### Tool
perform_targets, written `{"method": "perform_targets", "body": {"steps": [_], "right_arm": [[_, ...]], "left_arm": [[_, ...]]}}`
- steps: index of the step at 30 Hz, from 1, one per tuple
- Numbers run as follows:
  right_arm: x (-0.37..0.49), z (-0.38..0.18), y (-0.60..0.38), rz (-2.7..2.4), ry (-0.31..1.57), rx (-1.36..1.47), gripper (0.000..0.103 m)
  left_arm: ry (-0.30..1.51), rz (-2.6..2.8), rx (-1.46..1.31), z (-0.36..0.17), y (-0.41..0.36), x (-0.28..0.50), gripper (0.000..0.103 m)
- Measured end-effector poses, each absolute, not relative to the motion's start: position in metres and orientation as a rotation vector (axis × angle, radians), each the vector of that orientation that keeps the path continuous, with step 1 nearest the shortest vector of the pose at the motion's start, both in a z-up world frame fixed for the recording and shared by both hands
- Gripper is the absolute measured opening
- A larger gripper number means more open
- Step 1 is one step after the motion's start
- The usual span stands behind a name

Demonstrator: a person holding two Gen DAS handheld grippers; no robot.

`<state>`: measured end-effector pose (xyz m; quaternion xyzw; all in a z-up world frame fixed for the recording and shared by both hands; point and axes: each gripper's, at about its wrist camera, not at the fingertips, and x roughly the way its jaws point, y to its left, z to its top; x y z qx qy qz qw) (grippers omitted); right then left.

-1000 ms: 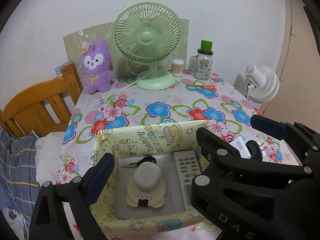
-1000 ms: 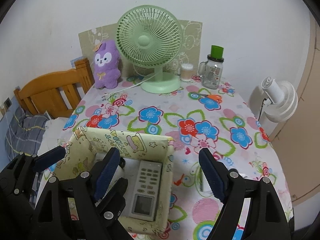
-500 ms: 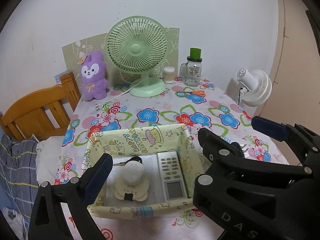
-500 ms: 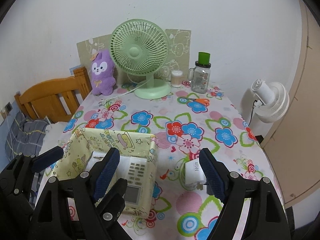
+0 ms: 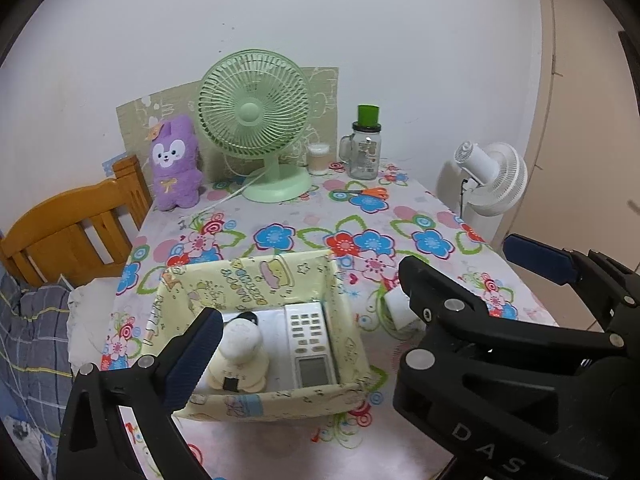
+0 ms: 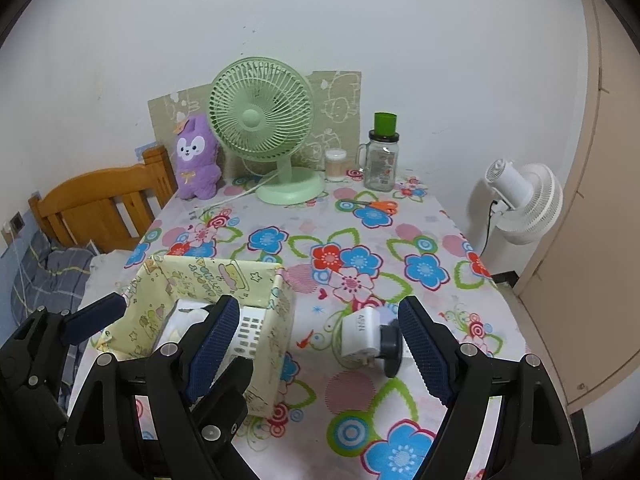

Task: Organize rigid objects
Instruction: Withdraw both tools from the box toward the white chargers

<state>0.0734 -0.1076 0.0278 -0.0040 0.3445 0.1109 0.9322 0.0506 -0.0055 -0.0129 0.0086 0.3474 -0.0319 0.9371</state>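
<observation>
A pale yellow patterned box (image 5: 256, 276) stands near the table's front; it also shows in the right wrist view (image 6: 208, 276). Inside lie a white remote (image 5: 310, 340), a cream round gadget (image 5: 240, 354) and a dark key. A white plug adapter (image 6: 366, 336) lies on the cloth right of the box, its edge showing in the left wrist view (image 5: 396, 306). My left gripper (image 5: 312, 348) is open and empty above the box's front. My right gripper (image 6: 320, 344) is open and empty, above the table with the adapter near its right finger (image 6: 424, 348).
At the back stand a green desk fan (image 6: 264, 128), a purple plush (image 6: 198, 160), a small jar (image 6: 335, 164) and a glass mug with a green lid (image 6: 382, 160). Orange scissors (image 6: 376, 205) lie near them. A wooden chair (image 6: 104, 204) is left, a white fan (image 6: 520, 200) right.
Both grippers have drawn back and up from the box, so more of the table shows. Both stay open. The adapter has come into the right wrist view.
</observation>
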Motion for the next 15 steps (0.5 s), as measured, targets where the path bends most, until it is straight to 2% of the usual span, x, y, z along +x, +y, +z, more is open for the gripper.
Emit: {"method": "perform_targets", "body": {"steps": [15], "right_arm": [[0.057, 0.026, -0.144, 0.181, 0.7, 0.0, 0.084]], "left_arm": [[0.704, -0.122, 0.03, -0.015, -0.038, 0.042, 0.102]]}}
